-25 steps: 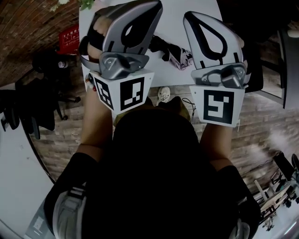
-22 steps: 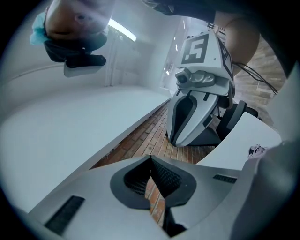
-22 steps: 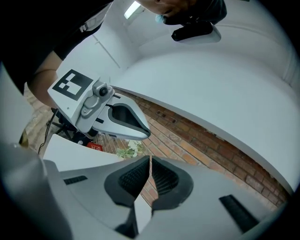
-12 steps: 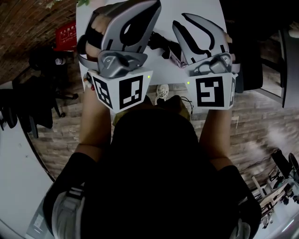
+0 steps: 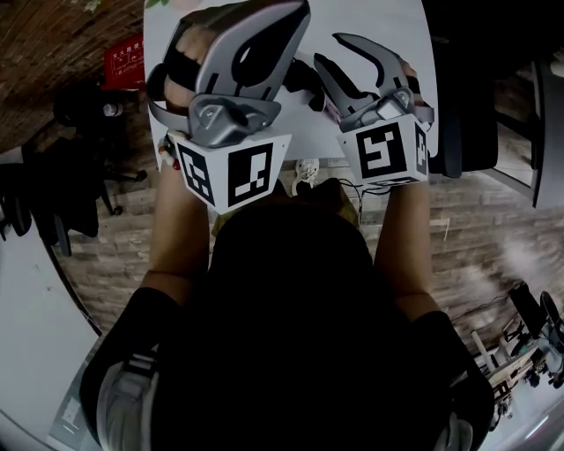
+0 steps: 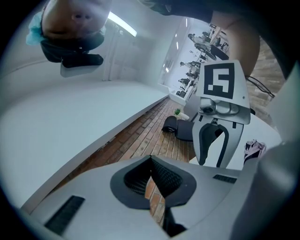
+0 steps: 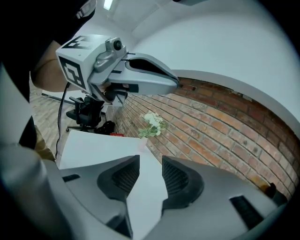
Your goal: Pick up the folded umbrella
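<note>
The folded umbrella lies on the white table, between my two grippers; only its dark end shows in the head view. Its patterned cover peeks in at the right of the left gripper view. My left gripper hovers level over the table's near left part, its jaws shut on nothing. My right gripper tilts down just over the umbrella and hides most of it. Its jaws have just been opening and stand apart, with only bare table between them.
A potted plant stands at the table's far end by the brick wall. A red box and a black office chair are left of the table, a dark chair to its right. A second white table is lower left.
My right gripper has dropped toward the table and tipped downward, and its jaws have gone from shut to apart. The left gripper has barely moved.
</note>
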`<action>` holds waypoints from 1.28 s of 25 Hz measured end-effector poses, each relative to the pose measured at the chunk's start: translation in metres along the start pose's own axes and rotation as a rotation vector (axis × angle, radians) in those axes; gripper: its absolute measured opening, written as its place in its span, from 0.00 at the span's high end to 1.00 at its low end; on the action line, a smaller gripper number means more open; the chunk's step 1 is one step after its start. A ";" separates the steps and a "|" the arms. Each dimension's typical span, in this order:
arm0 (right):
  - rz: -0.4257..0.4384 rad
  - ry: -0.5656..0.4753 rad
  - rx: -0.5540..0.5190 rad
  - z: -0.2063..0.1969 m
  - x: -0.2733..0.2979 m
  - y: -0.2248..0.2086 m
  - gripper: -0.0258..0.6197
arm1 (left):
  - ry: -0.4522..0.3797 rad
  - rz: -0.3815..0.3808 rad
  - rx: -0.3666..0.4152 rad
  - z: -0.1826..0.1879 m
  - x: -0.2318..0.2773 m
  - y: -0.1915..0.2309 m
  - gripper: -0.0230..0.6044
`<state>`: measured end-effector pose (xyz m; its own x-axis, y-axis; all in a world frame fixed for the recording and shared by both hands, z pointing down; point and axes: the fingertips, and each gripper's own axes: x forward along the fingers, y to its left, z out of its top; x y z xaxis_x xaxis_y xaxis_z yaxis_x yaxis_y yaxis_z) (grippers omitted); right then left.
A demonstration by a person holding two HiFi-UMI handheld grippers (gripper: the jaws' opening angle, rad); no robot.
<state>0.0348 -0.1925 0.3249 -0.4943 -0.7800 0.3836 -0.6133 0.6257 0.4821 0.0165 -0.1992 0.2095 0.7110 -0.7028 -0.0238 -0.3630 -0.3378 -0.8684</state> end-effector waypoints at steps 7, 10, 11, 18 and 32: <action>0.069 0.060 0.024 -0.027 0.019 0.018 0.67 | 0.018 -0.001 -0.001 -0.009 0.001 0.000 0.94; 0.097 0.080 0.038 -0.034 0.026 0.026 0.66 | 0.019 -0.003 -0.001 -0.012 0.001 0.000 0.94; 0.104 0.085 0.043 -0.036 0.028 0.028 0.65 | 0.018 -0.003 -0.001 -0.012 0.001 0.000 0.94; 0.155 0.135 0.063 -0.052 0.038 0.041 0.59 | 0.028 -0.018 -0.004 -0.018 0.002 -0.004 0.94; 0.281 0.282 0.114 -0.094 0.058 0.075 0.54 | 0.047 -0.043 -0.017 -0.037 0.004 -0.011 0.94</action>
<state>0.0178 -0.1907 0.4576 -0.4736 -0.5391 0.6965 -0.5509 0.7983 0.2433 0.0012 -0.2215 0.2373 0.6975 -0.7157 0.0370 -0.3429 -0.3786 -0.8597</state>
